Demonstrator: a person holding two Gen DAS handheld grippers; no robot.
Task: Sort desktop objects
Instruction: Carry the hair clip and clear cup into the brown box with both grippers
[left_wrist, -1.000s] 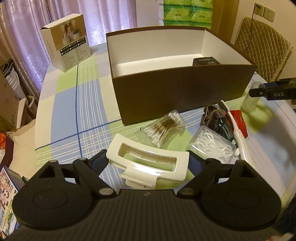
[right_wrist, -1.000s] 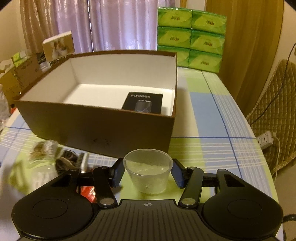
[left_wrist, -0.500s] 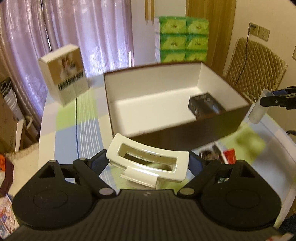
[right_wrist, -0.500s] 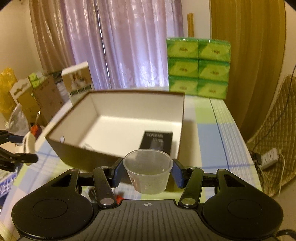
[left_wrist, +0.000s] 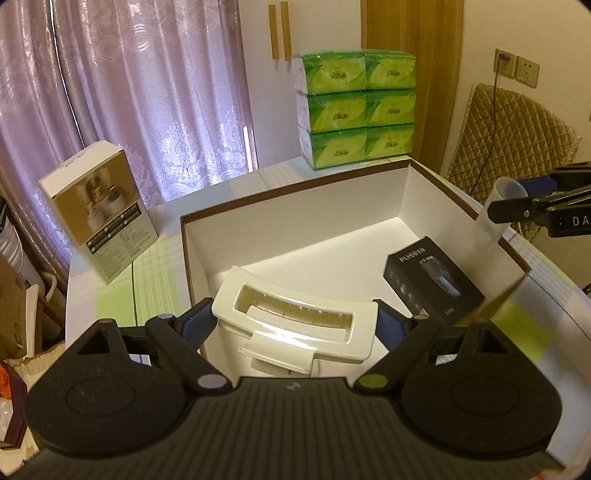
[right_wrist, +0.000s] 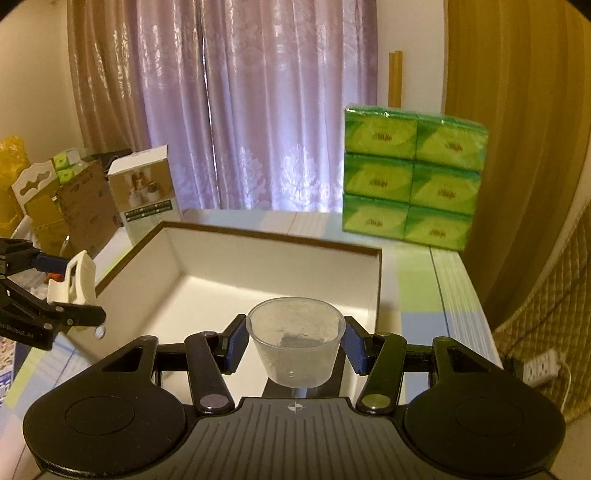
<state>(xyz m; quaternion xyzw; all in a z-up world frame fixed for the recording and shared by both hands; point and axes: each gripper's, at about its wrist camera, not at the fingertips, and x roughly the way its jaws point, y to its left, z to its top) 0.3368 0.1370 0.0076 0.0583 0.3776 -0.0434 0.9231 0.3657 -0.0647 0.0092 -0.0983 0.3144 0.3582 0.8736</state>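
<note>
The box (left_wrist: 369, 206) is brown outside and white inside. In it lies a black carton (left_wrist: 432, 284) with pale lettering. The hair clip (left_wrist: 295, 325) is cream; the cup (right_wrist: 295, 343) is clear and frosted. Blue pads line the black fingers (right_wrist: 236, 347). The surface (right_wrist: 424, 280) is checked green, blue and white. The tissue packs (right_wrist: 410, 181) are green, the curtain (right_wrist: 258, 110) lilac with a floral pattern.

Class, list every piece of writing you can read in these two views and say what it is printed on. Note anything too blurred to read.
"DA", cut off by the frame edge: right claw.
"nRobot.AI", start cut off: left claw.
Black box in the brown box: white brand word, too blurred.
Green tissue packs: logos too small.
White carton: print too small.
</note>
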